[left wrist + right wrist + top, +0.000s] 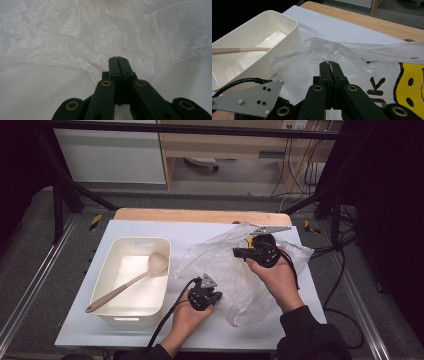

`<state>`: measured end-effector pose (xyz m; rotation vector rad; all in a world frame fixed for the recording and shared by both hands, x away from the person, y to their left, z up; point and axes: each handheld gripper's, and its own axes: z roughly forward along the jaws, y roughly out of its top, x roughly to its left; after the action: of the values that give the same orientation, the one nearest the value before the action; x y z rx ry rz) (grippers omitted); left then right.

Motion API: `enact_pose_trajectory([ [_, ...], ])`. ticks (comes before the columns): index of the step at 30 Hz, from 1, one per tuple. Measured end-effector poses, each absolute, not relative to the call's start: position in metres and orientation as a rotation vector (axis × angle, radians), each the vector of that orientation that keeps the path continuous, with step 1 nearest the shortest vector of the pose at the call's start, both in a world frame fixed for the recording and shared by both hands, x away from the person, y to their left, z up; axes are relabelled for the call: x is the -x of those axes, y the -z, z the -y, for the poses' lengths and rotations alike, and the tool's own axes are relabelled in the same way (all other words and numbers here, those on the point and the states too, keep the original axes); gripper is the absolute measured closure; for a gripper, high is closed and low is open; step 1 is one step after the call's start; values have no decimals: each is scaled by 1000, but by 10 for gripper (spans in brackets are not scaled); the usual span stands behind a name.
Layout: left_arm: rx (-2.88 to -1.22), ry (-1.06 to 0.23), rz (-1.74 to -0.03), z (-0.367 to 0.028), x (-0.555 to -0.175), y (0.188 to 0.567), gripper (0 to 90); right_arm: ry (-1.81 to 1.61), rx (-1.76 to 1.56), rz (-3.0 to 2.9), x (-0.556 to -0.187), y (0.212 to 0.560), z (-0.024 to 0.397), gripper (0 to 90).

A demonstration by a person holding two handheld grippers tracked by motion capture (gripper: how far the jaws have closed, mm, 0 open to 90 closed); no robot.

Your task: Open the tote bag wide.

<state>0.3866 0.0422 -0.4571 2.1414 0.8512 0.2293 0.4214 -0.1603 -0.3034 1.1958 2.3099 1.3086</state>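
Tabletop (80,330): carries the bin and the bag.
Bin (112,270): on the left, just beside the bag.
Spoon (131,282): in the bin (bowl toward the bag, handle over the near left rim).
Bag (235,270): right of the bin, spread on the tabletop.
Left gripper (216,295): at the bag's near edge.
Right gripper (235,252): behind it, over the bag.

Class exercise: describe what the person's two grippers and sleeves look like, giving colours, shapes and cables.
Both the left gripper and the right gripper are black, each with two flat jaws on linked arms with brass-coloured pivot rings. The left carries a grey three-cornered plate and trails a black cable. The sleeves are dark.
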Motion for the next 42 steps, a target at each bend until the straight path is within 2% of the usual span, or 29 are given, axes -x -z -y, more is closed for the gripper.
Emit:
enact_pose_trajectory([
  [23,-2123,-234,-864,-52,-388,454,900,-1324,-1206,-2300,-422,304,149,900],
  [42,-2066,-259,-734,-60,-358,387,900,-1316,-1227,-2294,-421,309,153,900],
])
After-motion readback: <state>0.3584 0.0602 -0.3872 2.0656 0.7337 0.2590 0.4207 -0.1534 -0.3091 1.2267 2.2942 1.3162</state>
